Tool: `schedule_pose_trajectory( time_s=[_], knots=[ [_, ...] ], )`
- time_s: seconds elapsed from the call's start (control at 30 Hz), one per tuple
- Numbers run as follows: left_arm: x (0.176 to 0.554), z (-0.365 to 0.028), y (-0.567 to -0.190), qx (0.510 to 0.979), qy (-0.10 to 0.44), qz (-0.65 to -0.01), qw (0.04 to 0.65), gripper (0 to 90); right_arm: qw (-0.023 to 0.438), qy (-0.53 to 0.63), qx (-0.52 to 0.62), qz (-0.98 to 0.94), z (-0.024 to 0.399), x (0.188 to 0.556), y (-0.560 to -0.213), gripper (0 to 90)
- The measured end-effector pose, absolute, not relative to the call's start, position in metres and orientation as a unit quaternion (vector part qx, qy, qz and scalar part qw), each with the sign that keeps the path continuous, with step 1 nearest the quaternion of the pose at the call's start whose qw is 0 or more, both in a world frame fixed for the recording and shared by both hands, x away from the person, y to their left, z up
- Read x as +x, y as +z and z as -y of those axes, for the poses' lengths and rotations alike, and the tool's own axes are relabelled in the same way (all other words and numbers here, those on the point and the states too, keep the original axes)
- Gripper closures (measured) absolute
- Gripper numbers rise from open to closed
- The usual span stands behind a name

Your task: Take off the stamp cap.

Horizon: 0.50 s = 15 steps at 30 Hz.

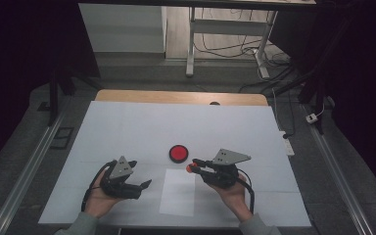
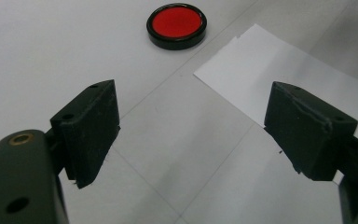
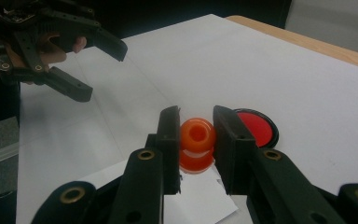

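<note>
My right gripper (image 1: 193,165) (image 3: 196,120) is shut on a small orange knob-shaped piece (image 1: 190,168) (image 3: 196,140), held just above the white table cover. A round red disc with a black rim (image 1: 178,153) (image 2: 176,24) (image 3: 257,126) lies flat just beyond that piece. A white sheet of paper (image 1: 177,193) (image 2: 279,70) (image 3: 207,198) lies on the table between the two hands. My left gripper (image 1: 140,174) (image 2: 191,123) (image 3: 103,73) stands open with nothing between its jaws, left of the paper and pointing toward it.
The white cover (image 1: 127,132) spreads over a wooden table whose far edge (image 1: 181,97) shows. Metal rails run along both sides. Beyond the table stand a desk frame (image 1: 191,44) and loose cables (image 1: 269,63) on the floor.
</note>
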<state>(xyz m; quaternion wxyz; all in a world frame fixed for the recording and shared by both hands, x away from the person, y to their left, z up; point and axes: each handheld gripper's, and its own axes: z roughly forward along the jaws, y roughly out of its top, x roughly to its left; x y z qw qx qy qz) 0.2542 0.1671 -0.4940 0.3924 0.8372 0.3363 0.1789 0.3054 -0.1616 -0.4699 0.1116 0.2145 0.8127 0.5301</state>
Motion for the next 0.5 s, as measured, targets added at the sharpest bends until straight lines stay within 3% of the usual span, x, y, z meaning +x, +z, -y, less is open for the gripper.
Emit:
schedule_pose_trajectory(
  time_s=[0.5],
  knots=[
    [0.262,-0.145,-0.487,0.849,0.164,-0.308,0.396,18.6,0.112,0.532,0.214,-0.812,0.162,0.305,-0.469,71.9]
  ],
)
